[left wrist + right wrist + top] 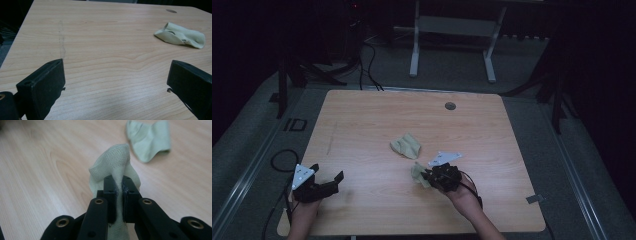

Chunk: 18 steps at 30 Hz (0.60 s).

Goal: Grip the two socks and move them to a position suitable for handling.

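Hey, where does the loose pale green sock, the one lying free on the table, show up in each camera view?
High view: the loose sock lies near the table's middle, up and left of the right gripper.
Left gripper view: upper right, beyond the open jaws.
Right gripper view: top right, behind the held sock.
Shared landmark: the round grommet hole beyond the sock, also at the top right of the left gripper view.

A light wooden tabletop point(377, 115) with rounded corners bears a small round grey cap point(450, 106) near its far edge, while beyond it a white metal frame point(414, 45) stands on the grey floor point(257, 145) and black cables point(369, 65) trail nearby.
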Tool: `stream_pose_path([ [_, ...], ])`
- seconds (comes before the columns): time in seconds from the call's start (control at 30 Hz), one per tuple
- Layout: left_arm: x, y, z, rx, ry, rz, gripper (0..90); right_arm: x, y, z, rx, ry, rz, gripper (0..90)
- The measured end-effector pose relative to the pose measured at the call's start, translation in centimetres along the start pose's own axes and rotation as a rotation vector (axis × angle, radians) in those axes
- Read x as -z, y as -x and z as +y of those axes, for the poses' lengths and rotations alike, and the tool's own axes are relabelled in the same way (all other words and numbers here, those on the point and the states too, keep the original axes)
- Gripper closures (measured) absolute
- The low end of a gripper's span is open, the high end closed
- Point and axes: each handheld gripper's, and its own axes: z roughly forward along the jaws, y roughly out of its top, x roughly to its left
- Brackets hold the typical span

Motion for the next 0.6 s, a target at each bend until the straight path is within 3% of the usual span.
stream_pose_path([
  [0.3, -0.1, 0.3, 0.1, -0.006, -0.003, -0.015, 1.7, -2.5, -1.5, -1.7, 0.003, -0.054, 0.021, 83.9],
  [0.6, -0.1, 0.8, 0.1, -0.025, -0.01, -0.039, 1.7, -4.3, -1.7, -2.9, -0.027, -0.084, 0.036, 82.2],
])
